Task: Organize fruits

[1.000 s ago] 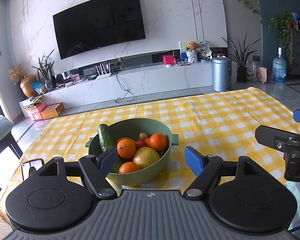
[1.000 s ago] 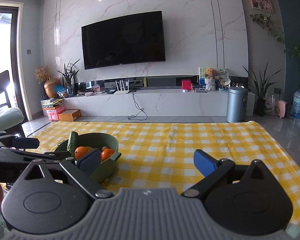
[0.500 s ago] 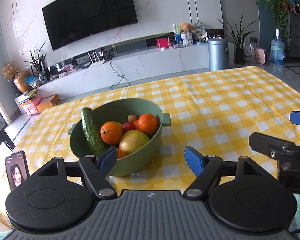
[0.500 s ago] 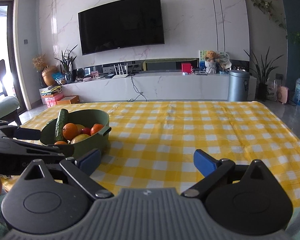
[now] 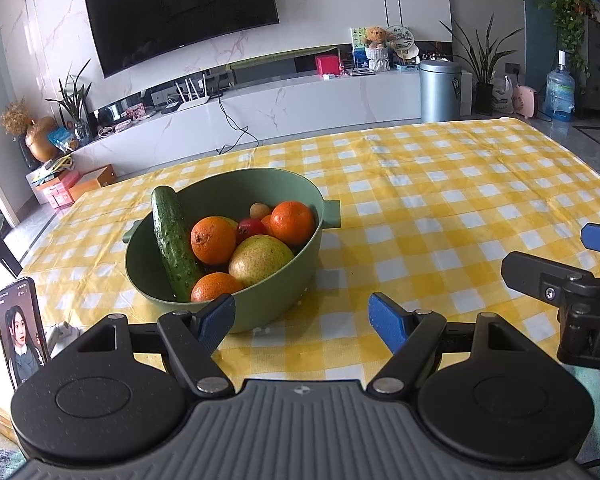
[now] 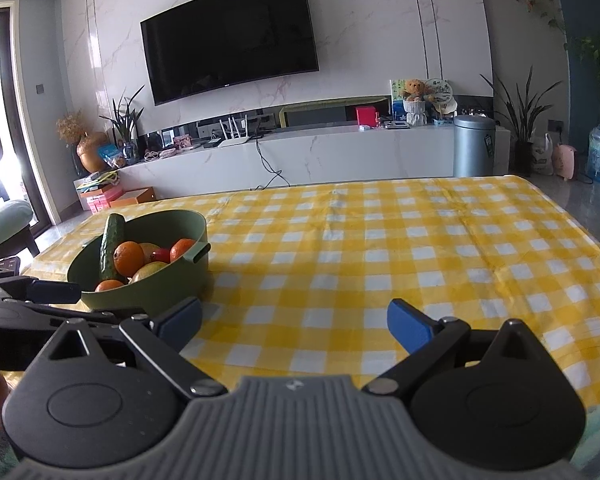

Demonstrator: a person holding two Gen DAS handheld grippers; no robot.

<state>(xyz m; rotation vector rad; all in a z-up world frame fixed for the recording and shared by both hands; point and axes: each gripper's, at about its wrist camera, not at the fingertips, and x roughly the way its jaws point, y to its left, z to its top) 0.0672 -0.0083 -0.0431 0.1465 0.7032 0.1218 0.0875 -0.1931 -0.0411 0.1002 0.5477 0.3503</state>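
My left tongs point(image 5: 302, 318) have drawn closer to the green bowl point(image 5: 296, 280) than a second ago, and the view now tips down into it; my right tongs point(image 6: 294, 322) have dropped lower over the desk point(image 6: 420, 240) to the right of the bowl; both stand wide with nothing between the fingers. The fruit all lies in the bowl: oranges point(image 5: 213, 240), a big yellow-green pear point(image 5: 260, 258), something small and red point(image 5: 250, 227) behind it, and a cucumber point(image 5: 174, 240) leaning on the bowl's left wall. I judge this fits either a bowl about to be sorted out or one just filled; I cannot tell which. The yellow checked cloth point(image 5: 440, 208) to the right of the bowl lies bare. A phone point(image 5: 20, 332) stands propped to the left of the bowl, near my left tongs; my right tongs' arm reaches in on the bowl's right.
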